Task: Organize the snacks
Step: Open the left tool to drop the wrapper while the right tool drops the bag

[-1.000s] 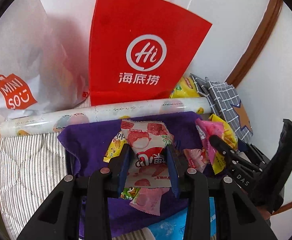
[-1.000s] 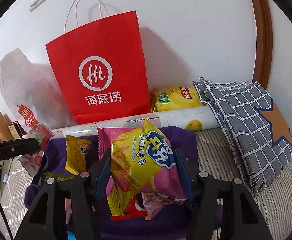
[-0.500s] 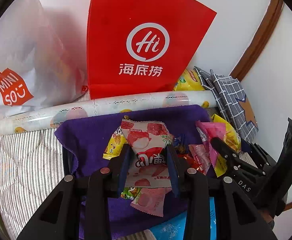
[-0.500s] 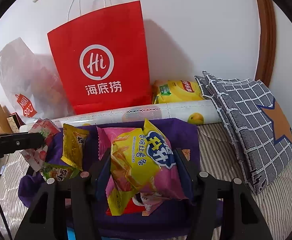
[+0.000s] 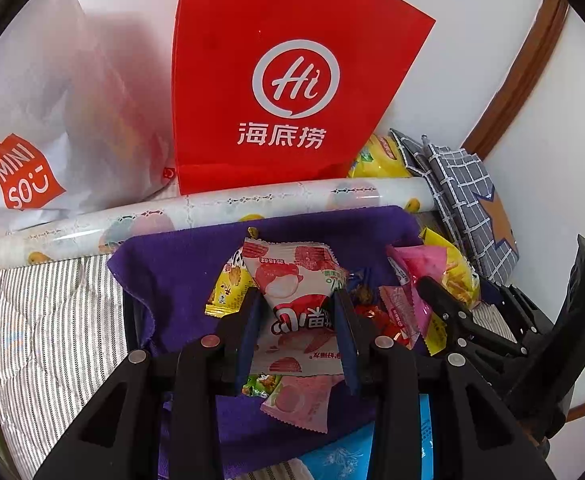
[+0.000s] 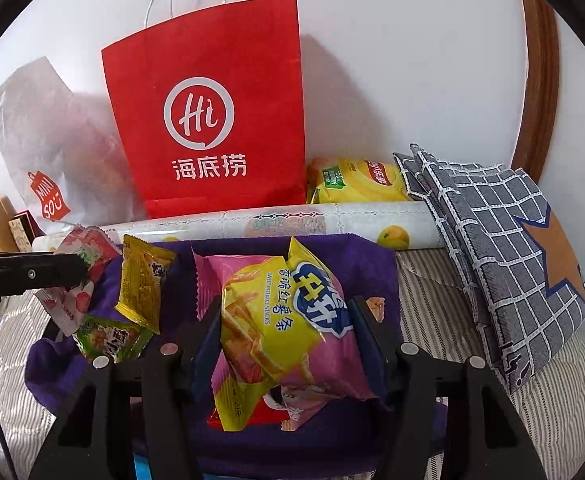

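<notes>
Over the purple cloth (image 5: 180, 264) spread on the striped bed (image 5: 52, 320), we hold a snack in each gripper. Our left gripper (image 5: 296, 320) is clamped on a pink-and-white snack packet (image 5: 292, 292), lifted above a small yellow packet (image 5: 228, 292) and a green one beneath. Our right gripper (image 6: 288, 336) pinches a yellow-and-pink bag of sweet potato sticks (image 6: 288, 320) between its blue pads, above loose packets on the cloth. Behind the cloth lies a printed paper roll (image 6: 292, 220), and against the wall stand a red paper bag (image 6: 212, 112), a white plastic bag (image 6: 44, 152) and a yellow chip bag (image 6: 356, 180). To the right leans a checked grey cushion (image 6: 512, 248).
</notes>
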